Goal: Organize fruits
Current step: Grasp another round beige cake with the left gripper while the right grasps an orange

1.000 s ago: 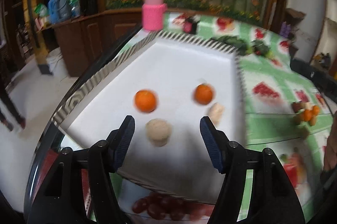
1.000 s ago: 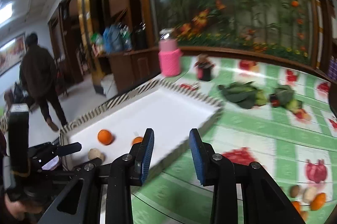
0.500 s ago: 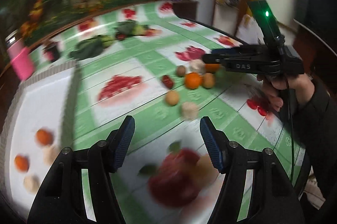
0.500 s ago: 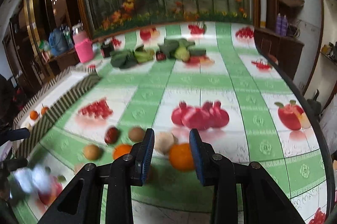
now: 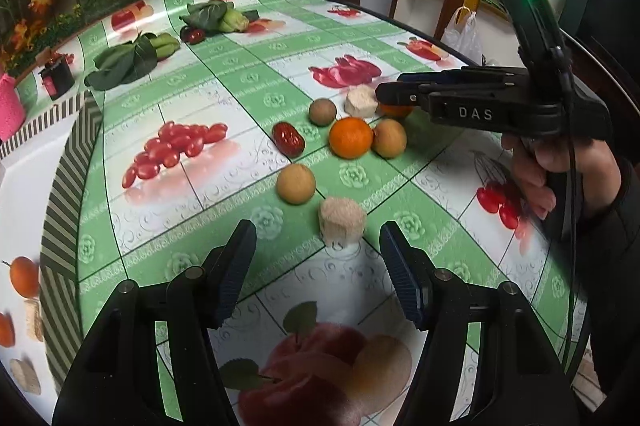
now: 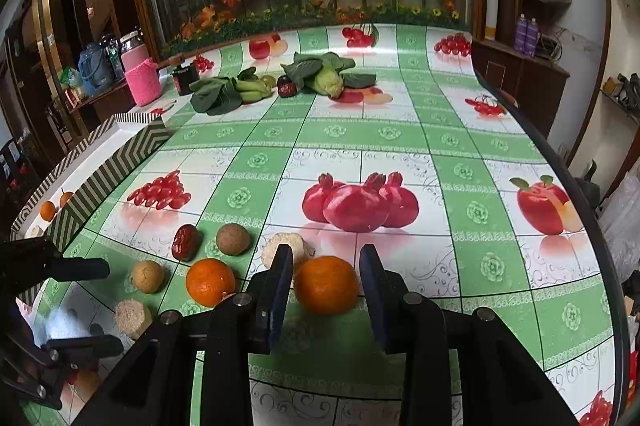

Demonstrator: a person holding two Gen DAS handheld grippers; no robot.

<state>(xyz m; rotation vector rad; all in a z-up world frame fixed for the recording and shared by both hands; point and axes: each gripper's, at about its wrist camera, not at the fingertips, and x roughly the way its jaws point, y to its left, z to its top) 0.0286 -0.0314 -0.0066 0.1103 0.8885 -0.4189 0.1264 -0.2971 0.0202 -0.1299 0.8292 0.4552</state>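
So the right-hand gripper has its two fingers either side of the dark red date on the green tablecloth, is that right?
Not quite. The right gripper has its fingers either side of an orange, not the date, which lies apart, further left on the tablecloth. The right wrist view shows it.

Glossy plastic tablecloth (image 6: pixel 400 146), dimpled shiny orange (image 6: pixel 326 284), matt black tool (image 6: pixel 326 262)

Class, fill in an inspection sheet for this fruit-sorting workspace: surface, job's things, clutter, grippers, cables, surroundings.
Surface: green fruit-print tablecloth.
Job's things: loose fruit cluster including orange, second orange, red date; striped-rim tray already holding a few pieces.
Clutter: leafy vegetables, corn, pink cup.
Grippers: right gripper open, straddling the orange; left gripper open, empty.
Cables: one along right handle.
Surroundings: flower mural, wooden cabinets.
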